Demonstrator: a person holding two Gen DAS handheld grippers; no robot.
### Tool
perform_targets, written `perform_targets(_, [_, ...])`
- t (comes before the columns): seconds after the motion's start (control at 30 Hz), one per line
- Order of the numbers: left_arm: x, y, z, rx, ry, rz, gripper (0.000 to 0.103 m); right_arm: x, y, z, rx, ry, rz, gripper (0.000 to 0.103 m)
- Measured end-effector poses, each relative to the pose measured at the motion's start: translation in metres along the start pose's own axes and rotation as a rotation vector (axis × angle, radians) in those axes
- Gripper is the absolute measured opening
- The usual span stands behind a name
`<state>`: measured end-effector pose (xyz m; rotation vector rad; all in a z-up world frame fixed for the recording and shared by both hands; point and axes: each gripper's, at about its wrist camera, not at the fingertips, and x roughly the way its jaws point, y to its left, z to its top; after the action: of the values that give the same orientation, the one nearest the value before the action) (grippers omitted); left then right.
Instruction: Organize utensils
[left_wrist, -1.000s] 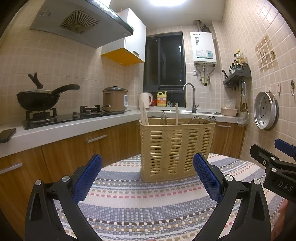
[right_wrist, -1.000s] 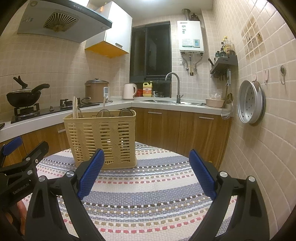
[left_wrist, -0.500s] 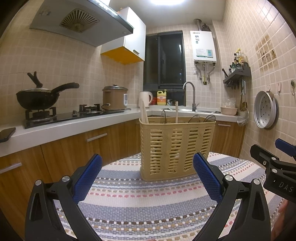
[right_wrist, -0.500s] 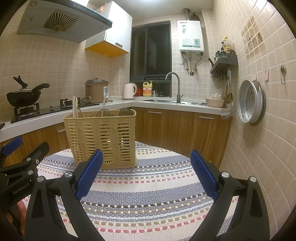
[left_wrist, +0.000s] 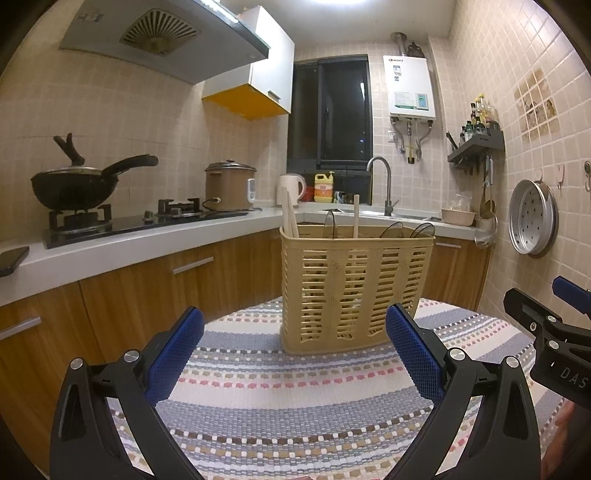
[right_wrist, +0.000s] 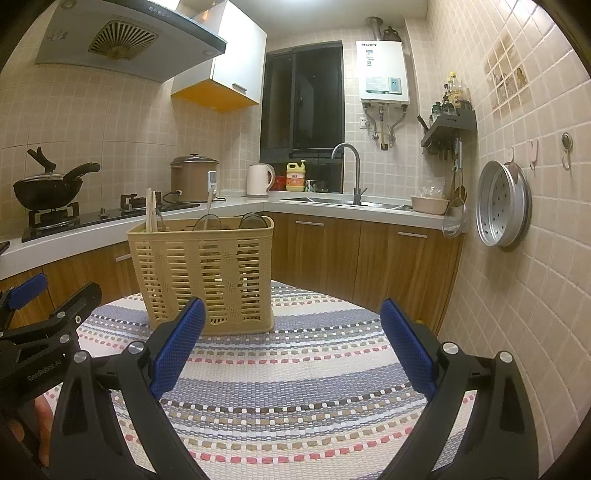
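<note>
**Both grippers spread wide and empty before the utensil basket**

The left gripper (left_wrist: 295, 350) hovers low over the striped tablecloth (left_wrist: 295, 406), its blue-padded fingers (left_wrist: 173, 356) splayed wide with nothing between them and touching nothing. Ahead of it, centred between the pads, stands the beige slatted basket (left_wrist: 354, 288), upright on the cloth. Pale wooden chopsticks (left_wrist: 288, 216) poke up at its left end, another light stick (left_wrist: 355, 216) rises near the middle, and dark rounded utensil heads (left_wrist: 406, 230) show above the rim toward the right.

The right gripper (right_wrist: 293, 343) is held just to the right of the left one, likewise over the cloth, its fingers (right_wrist: 406, 347) released and fully apart, gripping nothing. In its view the basket sits ahead and to the left, beyond the left pad, clear of both fingers. Part of the left gripper's black frame shows at that view's left edge, near the basket but apart from it
</note>
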<state>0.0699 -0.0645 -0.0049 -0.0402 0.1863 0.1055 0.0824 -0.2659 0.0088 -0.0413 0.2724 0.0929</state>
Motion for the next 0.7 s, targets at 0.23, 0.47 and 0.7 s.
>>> perform_targets(0.23, [0.0, -0.0006, 0.0002, -0.002, 0.006, -0.002, 0.095, -0.0002, -0.0013, -0.0002, 0.004, 0.002, 0.0, 0.091])
perform_targets(0.47, [0.0028, 0.0008, 0.0004, -0.015, 0.019, 0.003, 0.095, -0.0001, 0.0007, 0.0001, -0.005, 0.0, 0.0, 0.091])
perform_targets(0.7, [0.0037, -0.0005, 0.0005, -0.01, 0.019, 0.012, 0.095, -0.0003, 0.0006, -0.0001, -0.002, -0.001, 0.0, 0.091])
